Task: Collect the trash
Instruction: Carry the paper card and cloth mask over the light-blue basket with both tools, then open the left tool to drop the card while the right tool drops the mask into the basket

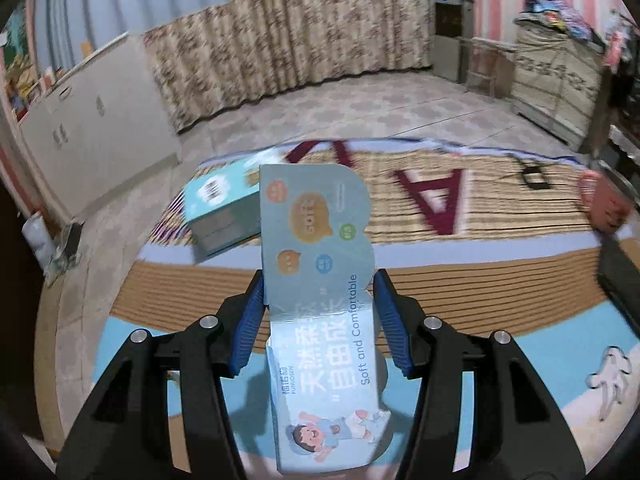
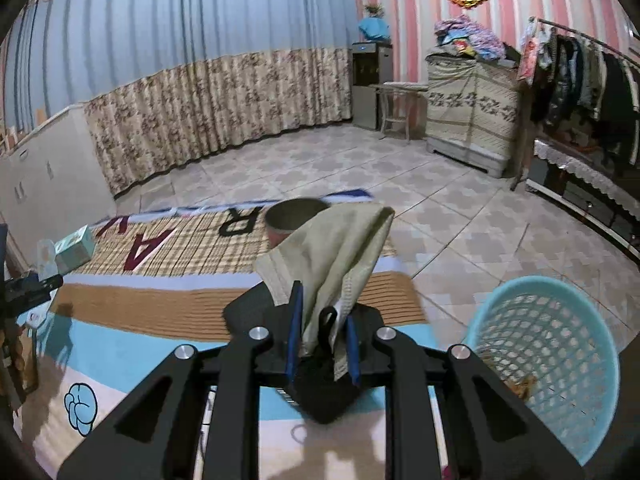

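Clearly our left tool [image 1: 318, 312] grips a light, stiff cardboard flap [image 1: 316, 248] by its narrow waist above the mat [image 1: 500, 292]; our right tool [image 2: 322, 340] pinches a soft cloth [image 2: 328, 256], basket [image 2: 560, 364] near the mat's right edge

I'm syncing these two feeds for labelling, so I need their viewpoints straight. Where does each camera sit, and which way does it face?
Left wrist: rides on the left gripper, looking forward and down over the rug toward the curtain; its black fingers clamp a printed card.
Right wrist: rides on the right gripper, facing the same way; its fingers clamp a folded cloth, with a blue basket at right.
Shared: rug, curtain, and the small box.
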Demonstrator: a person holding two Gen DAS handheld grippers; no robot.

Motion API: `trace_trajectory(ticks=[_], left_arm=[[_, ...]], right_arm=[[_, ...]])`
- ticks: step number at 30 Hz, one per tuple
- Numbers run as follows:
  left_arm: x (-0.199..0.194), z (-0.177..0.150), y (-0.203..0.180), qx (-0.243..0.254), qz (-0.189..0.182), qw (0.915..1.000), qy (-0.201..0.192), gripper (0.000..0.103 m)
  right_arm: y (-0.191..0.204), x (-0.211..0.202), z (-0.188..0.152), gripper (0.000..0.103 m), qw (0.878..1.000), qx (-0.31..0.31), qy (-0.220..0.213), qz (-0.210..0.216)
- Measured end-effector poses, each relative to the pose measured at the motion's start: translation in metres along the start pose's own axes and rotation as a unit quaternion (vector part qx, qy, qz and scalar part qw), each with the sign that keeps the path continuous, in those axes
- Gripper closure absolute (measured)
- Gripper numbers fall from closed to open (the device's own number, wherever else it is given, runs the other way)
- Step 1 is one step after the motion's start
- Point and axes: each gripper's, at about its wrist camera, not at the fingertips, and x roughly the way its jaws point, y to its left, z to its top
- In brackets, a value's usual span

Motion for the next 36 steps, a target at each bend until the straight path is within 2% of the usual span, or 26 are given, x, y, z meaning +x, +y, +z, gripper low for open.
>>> trace_trajectory(ticks=[8, 14, 16, 18, 23, 26, 32, 36], left_arm=[[-0.050, 0.009, -0.063, 0.041, -0.054, 0.9964, -0.051, 0.050], [-0.085, 0.006, -0.122, 0.080, -0.094, 0.9893, -0.078, 0.050], [-0.095, 0.005, -0.141, 0.084, -0.112, 0.9865, -0.085, 0.050], [-0.106, 0.004, -0.167, 0.090, -0.141, 0.9815, -0.093, 0.050], [-0.125, -0.005, -0.228, 0.114, -0.175, 0.9721, -0.106, 0.050], [-0.135, -0.013, -0.266, 0.131, -0.194, 0.9651, -0.117, 0.050], [-0.148, -0.029, -0.334, 0.156, -0.250, 0.9472, -0.127, 0.050], [-0.152, -0.039, -0.371, 0.176, -0.272, 0.9369, -0.132, 0.050]], right_arm=[[-0.055, -0.031, 0.003, 0.083, 0.997, 0.033, -0.024, -0.059], [-0.096, -0.058, -0.004, 0.083, 0.991, 0.049, -0.034, -0.117], [-0.108, -0.064, -0.009, 0.083, 0.990, 0.060, -0.033, -0.123], [-0.123, -0.070, -0.018, 0.083, 0.988, 0.072, -0.028, -0.133], [-0.157, -0.078, -0.025, 0.083, 0.982, 0.116, -0.035, -0.146], [-0.166, -0.073, -0.028, 0.084, 0.981, 0.120, -0.032, -0.146], [-0.192, -0.070, -0.038, 0.084, 0.978, 0.131, -0.023, -0.164], [-0.219, -0.067, -0.046, 0.084, 0.972, 0.151, -0.014, -0.181]])
